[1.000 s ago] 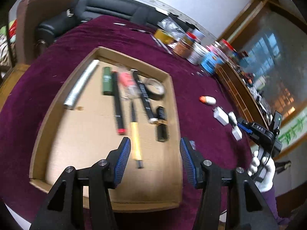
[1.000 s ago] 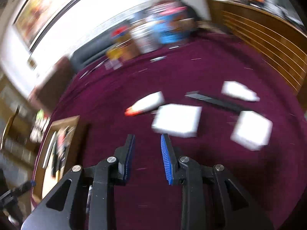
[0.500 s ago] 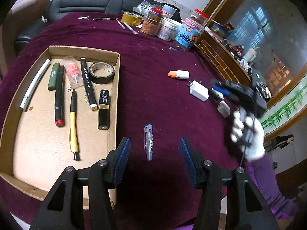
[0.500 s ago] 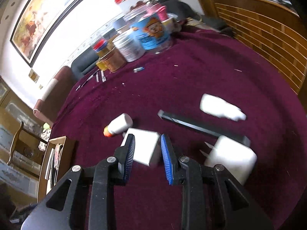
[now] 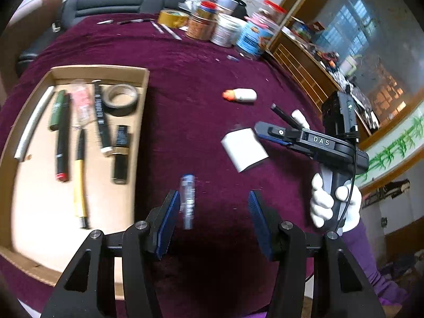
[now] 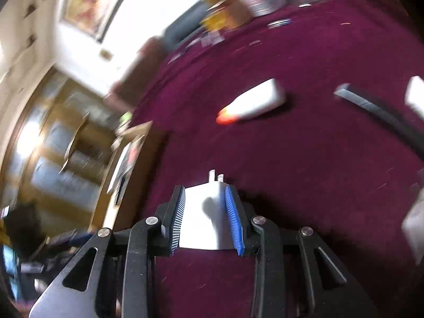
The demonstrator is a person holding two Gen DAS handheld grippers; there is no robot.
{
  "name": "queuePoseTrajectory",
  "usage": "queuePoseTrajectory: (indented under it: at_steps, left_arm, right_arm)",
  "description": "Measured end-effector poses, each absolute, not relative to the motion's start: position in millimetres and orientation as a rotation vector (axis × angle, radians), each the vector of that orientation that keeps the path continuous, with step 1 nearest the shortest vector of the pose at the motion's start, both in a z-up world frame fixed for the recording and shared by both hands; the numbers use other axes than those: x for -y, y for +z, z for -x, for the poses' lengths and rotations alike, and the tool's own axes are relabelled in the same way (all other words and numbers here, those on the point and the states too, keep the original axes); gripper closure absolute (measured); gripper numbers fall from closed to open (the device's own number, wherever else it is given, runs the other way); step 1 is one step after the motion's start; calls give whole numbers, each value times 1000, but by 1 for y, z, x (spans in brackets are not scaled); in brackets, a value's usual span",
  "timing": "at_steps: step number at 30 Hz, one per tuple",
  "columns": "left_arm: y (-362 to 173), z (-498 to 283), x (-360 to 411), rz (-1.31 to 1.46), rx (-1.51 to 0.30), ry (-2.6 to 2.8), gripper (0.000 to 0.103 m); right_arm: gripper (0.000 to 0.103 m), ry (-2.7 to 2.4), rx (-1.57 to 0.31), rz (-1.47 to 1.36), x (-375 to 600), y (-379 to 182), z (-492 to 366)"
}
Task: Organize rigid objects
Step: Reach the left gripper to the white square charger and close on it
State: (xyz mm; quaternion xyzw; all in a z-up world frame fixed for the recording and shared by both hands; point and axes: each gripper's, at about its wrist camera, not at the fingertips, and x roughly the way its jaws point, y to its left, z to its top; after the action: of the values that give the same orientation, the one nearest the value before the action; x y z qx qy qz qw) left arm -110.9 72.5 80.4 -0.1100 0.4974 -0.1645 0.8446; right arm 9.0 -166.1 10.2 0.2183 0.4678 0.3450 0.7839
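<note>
Jaws first: the right gripper (image 6: pixel 204 217) has its blue pads either side of the white charger plug (image 6: pixel 205 212), prongs pointing away from the hand; those jaws are opening a touch right now, yet the pads look to be against its flanks, so I read this as a grip being seated on a blocky body; the left wrist view shows the plug (image 5: pixel 243 148) low over the maroon tablecloth (image 5: pixel 190 79), at the tip of that gripper (image 5: pixel 261 129), though whether it is touching the cloth I cannot tell.

Over to the left gripper (image 5: pixel 212 212); jaws parted, nothing between the pads; the small clear-and-blue pen (image 5: pixel 187 198) lies on the cloth just inside the left pad, untouched; my guess is it's lining up on that one.

Loose on the cloth beyond: a white bottle with an orange cap (image 5: pixel 239 95) and a dark flat stick (image 6: pixel 379 108), well apart from the plug.

Now the container; the cardboard tray (image 5: pixel 100 70) sits to the left, and it's filling in neat parallel rows, which looks deliberate; a white tube (image 5: pixel 33 124), a green marker (image 5: pixel 57 110), a red-tipped black pen (image 5: pixel 62 143), a yellow pen (image 5: pixel 79 180), a black marker (image 5: pixel 102 116), a roll of black tape (image 5: pixel 120 99) at the far corner; the near part of the tray floor is bare.
</note>
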Motion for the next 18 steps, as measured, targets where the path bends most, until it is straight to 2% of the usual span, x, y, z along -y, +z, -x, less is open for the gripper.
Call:
queuePoseTrajectory:
  at_steps: [5, 7, 11, 13, 18]
  left_arm:
    - [72, 103, -47, 194, -1079, -362, 56]
    - [68, 99, -37, 183, -1092, -358, 56]
    - [64, 85, -13, 164, -1082, -350, 56]
    - [59, 76, -3, 158, -1077, -338, 56]
    - [42, 50, 17, 159, -1086, -304, 54]
  right_arm:
    - [73, 666, -873, -589, 204, 24, -4]
    - [59, 593, -805, -674, 231, 26, -3]
    - [52, 428, -666, -773, 277, 32, 3]
    - [40, 375, -627, -835, 295, 31, 5]
    - [40, 317, -606, -926, 314, 25, 9]
